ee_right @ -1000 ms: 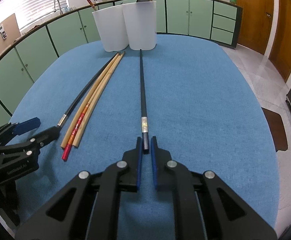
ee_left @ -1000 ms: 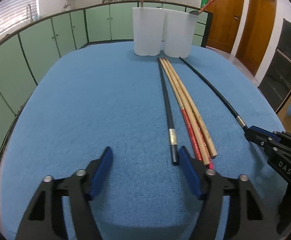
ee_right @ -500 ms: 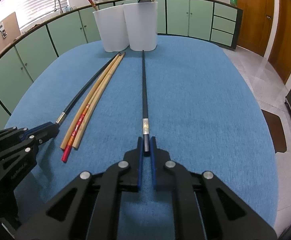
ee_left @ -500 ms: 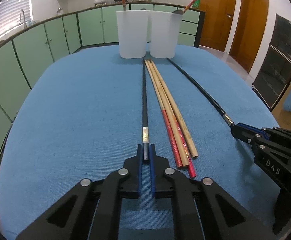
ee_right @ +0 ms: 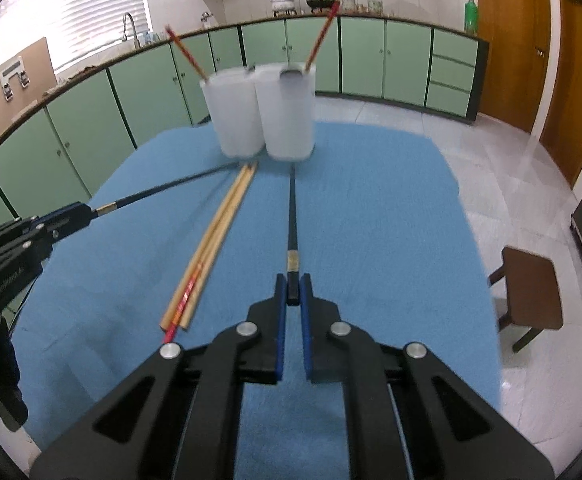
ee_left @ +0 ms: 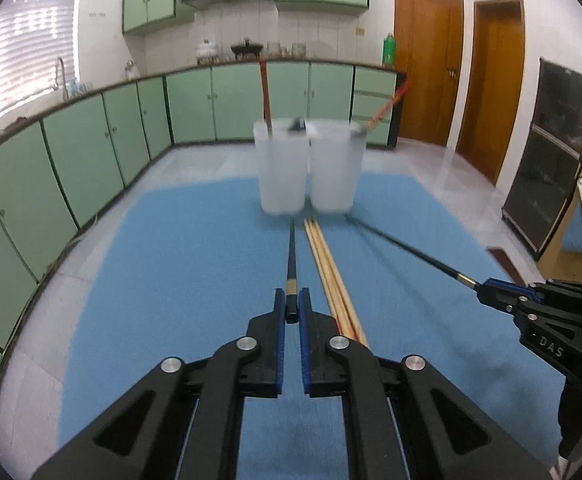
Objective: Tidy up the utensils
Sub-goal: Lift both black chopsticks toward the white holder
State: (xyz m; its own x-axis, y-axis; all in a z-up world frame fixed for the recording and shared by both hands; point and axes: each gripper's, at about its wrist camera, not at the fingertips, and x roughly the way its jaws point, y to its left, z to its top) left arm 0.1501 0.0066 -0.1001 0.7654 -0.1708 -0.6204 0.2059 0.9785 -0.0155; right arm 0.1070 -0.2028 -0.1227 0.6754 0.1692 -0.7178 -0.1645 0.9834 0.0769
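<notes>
While each black chopstick is pinched at its thick end, both run forward toward the two white cups: the left gripper (ee_left: 291, 307) is closed down on one black chopstick (ee_left: 291, 256), and the right gripper (ee_right: 292, 290) is clamped the same way on the other black chopstick (ee_right: 292, 224), each with its blue pads pressed against the stick just behind a gold band. Between the two tools, a bundle of tan and red chopsticks (ee_right: 207, 256) lies flat on the blue cloth (ee_right: 391, 240). Straight ahead of both tools stand the left cup (ee_left: 282, 172) and the right cup (ee_left: 334, 170), side by side and touching, a red chopstick leaning out of each. Green cabinets (ee_left: 91, 140) line the wall beyond the table.
</notes>
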